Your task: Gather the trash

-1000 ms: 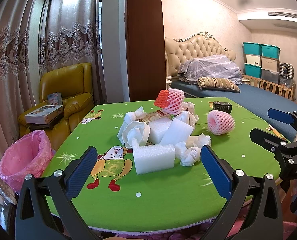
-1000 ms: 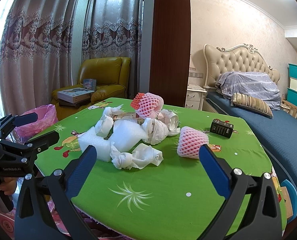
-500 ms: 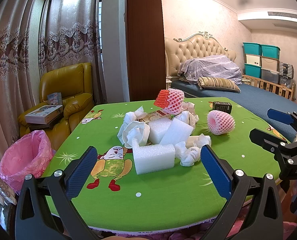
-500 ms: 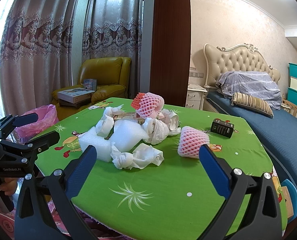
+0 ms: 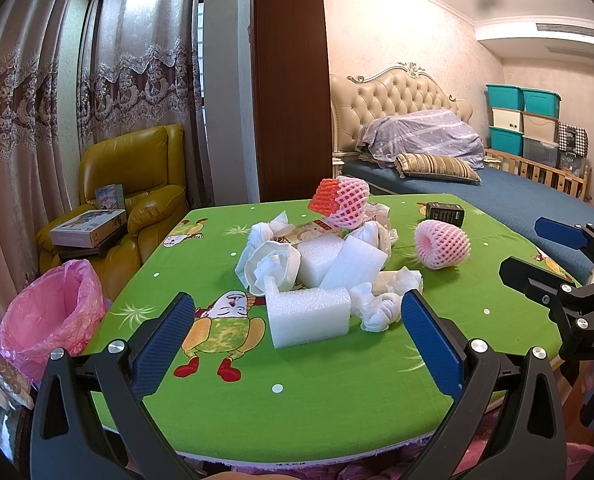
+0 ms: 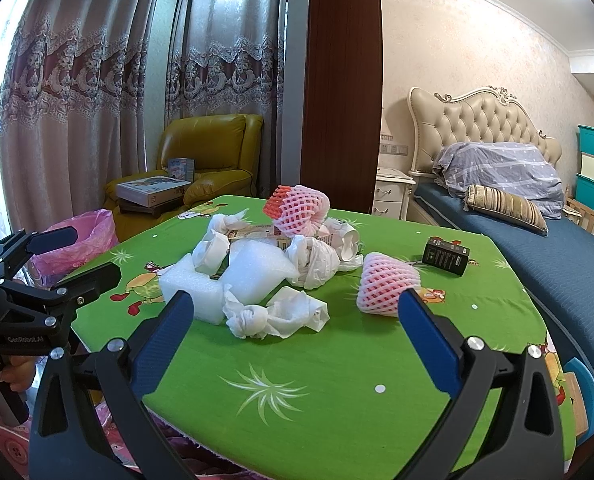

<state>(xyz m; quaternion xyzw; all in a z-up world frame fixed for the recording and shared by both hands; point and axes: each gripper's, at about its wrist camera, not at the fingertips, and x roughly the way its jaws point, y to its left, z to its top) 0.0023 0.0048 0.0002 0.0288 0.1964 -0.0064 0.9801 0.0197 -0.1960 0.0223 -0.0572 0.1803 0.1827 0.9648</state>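
Both the left gripper [image 5: 297, 336] and the right gripper [image 6: 297, 334] hover at the near edge of the green cartoon-print tablecloth [image 5: 337, 380], fingers spread wide and holding nothing. A heap of white foam blocks [image 5: 309, 318], crumpled white paper [image 6: 277, 314] and pink foam fruit netting [image 6: 387, 284] sits mid-table. The pink-lined trash bin [image 5: 53, 312] stands beside the table, seemingly on the floor.
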